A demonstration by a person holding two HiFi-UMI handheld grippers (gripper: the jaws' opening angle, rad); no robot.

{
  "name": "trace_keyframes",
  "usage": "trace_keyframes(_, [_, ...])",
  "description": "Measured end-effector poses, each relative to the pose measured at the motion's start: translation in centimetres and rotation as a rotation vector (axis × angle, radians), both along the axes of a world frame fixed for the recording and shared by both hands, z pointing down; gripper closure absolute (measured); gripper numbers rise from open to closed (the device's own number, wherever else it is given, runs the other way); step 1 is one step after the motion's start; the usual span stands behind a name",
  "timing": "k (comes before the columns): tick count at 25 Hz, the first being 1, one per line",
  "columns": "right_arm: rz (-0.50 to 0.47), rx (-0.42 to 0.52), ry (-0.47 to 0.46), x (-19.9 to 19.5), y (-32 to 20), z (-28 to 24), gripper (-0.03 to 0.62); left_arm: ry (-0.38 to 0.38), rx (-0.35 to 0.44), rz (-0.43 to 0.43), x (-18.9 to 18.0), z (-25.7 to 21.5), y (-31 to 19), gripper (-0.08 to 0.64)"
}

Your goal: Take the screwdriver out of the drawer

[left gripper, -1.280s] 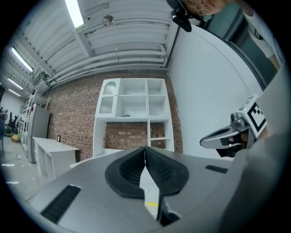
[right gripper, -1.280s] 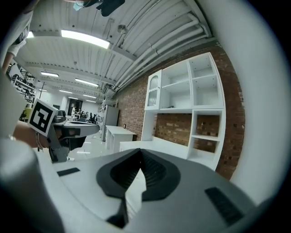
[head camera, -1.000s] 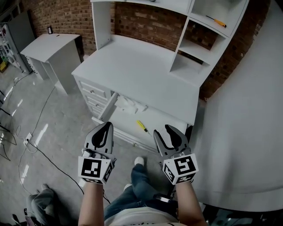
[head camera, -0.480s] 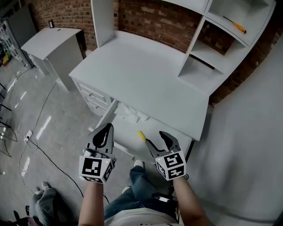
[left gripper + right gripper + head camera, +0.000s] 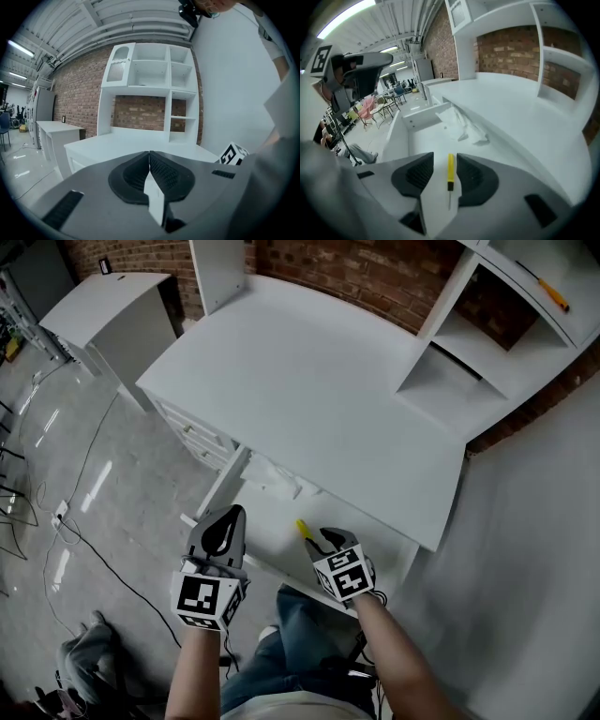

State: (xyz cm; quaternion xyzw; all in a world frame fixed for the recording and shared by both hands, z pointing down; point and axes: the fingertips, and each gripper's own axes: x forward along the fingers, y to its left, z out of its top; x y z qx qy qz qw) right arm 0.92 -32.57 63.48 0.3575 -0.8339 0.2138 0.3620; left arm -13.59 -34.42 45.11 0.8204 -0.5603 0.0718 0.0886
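A yellow-handled screwdriver [image 5: 302, 528] lies on the floor of the open white drawer [image 5: 212, 495]. My right gripper [image 5: 324, 539] points steeply down into the drawer just right of it. In the right gripper view the screwdriver [image 5: 450, 171] lies lengthwise between the two jaws of the right gripper [image 5: 445, 158], with a gap on each side; the jaws are closing and the pads do not touch it. My left gripper [image 5: 225, 521] hovers over the drawer's front left corner. Its jaws are shut with nothing between them, as the left gripper [image 5: 149, 154] view shows.
A crumpled white cloth [image 5: 274, 473] lies at the back of the drawer. The white desk top [image 5: 319, 390] overhangs it, with open shelves behind; an orange screwdriver [image 5: 553, 292] lies on one shelf. A grey side table [image 5: 103, 306] and floor cables [image 5: 66, 532] are on the left.
Both grippers have come down towards the drawer. The right one tipped downward into it, spread its jaws wide, then narrowed them around the screwdriver. The left stayed shut.
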Motion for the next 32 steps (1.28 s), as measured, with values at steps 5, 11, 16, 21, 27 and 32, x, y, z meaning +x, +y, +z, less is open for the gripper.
trace_keyframes(5, [-0.028, -0.140, 0.068, -0.7, -0.4, 6.1, 0.439, -0.009, -0.040, -0.002, -0.3, 2.2, -1.4, 0.546])
trace_keyframes(11, [-0.047, -0.208, 0.141, -0.8, -1.2, 10.0, 0.464, -0.016, -0.077, -0.010, -0.5, 3.8, -2.2, 0.546])
trace_keyframes(16, [-0.062, -0.184, 0.167, -0.5, -1.8, 10.0, 0.516, -0.015, -0.094, -0.030, -1.1, 4.6, -2.2, 0.547])
trace_keyframes(21, [-0.075, -0.150, 0.142, -0.5, -1.6, 8.1, 0.520, -0.010, -0.090, -0.042, -1.5, 4.2, -1.9, 0.546])
trace_keyframes(27, [-0.027, -0.071, 0.052, -0.5, -1.4, 2.8, 0.518, -0.006, -0.050, -0.016, -0.9, 1.7, -0.8, 0.546])
trace_keyframes(32, [0.013, 0.028, 0.013, 0.2, -1.3, -2.1, 0.518, -0.003, -0.005, 0.020, 0.1, -0.4, 0.2, 0.546])
